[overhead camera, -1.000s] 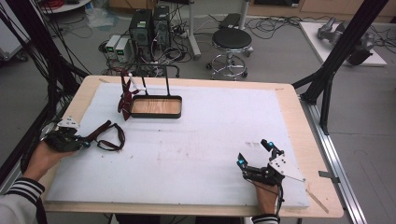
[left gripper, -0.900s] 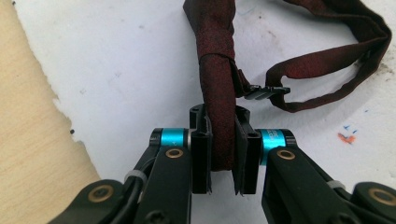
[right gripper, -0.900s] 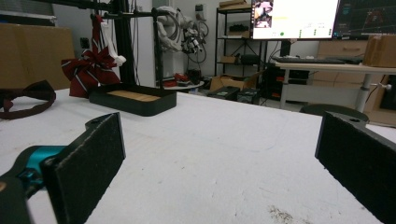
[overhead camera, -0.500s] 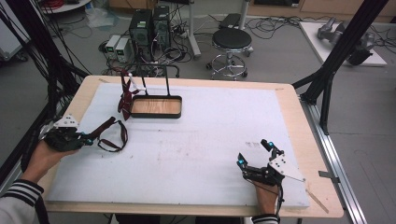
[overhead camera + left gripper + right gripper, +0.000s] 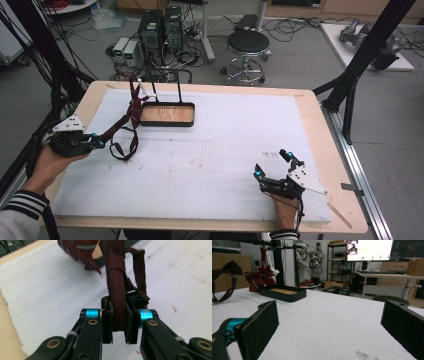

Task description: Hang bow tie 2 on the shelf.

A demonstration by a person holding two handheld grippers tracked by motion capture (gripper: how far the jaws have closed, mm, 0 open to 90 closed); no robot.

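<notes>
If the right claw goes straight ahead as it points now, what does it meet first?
Probably nothing soon: bare white mat lies ahead of the open right claw. The tray stand sits left of that line, though depth is unclear.

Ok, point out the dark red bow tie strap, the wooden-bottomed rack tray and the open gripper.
bow tie strap (image 5: 116,302), left gripper view, band clamped between the jaws.
rack tray (image 5: 167,122), high view, front black rim.
right gripper (image 5: 272,165), high view, gap between its spread fingertips.

no legible text, monitor (image 5: 369,249) writing too small
</notes>
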